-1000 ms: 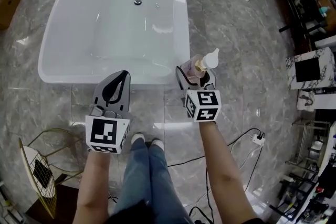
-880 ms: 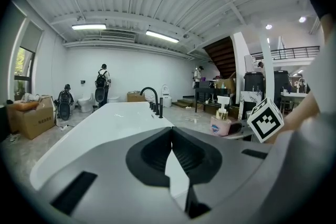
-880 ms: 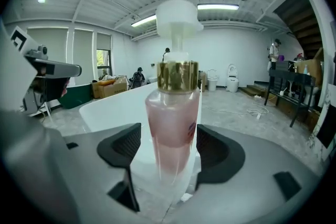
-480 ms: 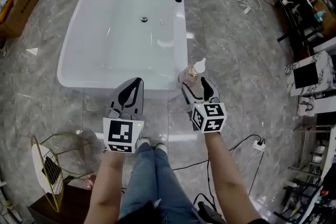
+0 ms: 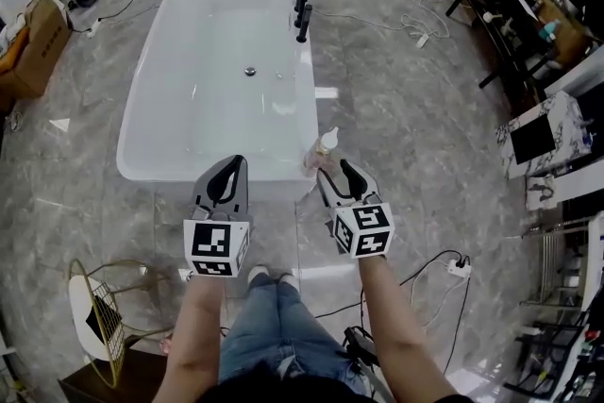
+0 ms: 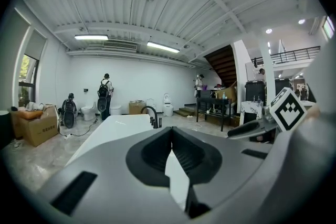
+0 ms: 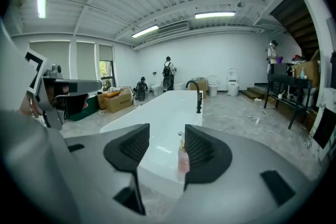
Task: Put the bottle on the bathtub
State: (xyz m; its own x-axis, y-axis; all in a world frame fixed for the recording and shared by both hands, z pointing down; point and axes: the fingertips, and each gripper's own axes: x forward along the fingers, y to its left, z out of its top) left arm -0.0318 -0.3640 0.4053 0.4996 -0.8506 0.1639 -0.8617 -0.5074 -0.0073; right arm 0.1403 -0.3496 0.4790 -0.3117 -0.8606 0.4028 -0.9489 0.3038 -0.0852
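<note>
left gripper [image 5: 225, 179] hangs clenched and empty, short of the bathtub [image 5: 156, 99]. pump bottle [image 5: 324, 149] stands upright on the tub's near right corner rim, just ahead of the right gripper [image 5: 338, 175], jaws spread, gripping nothing. best move: draw straight back, no brushing the bottle.

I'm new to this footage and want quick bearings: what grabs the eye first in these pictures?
The big white bathtub fills the middle of the grey marble floor, with a black faucet on its right rim. A small pump bottle stands at the tub's near right corner, just ahead of the right gripper, whose jaws are apart. The left gripper is shut and empty by the tub's near end.
</note>
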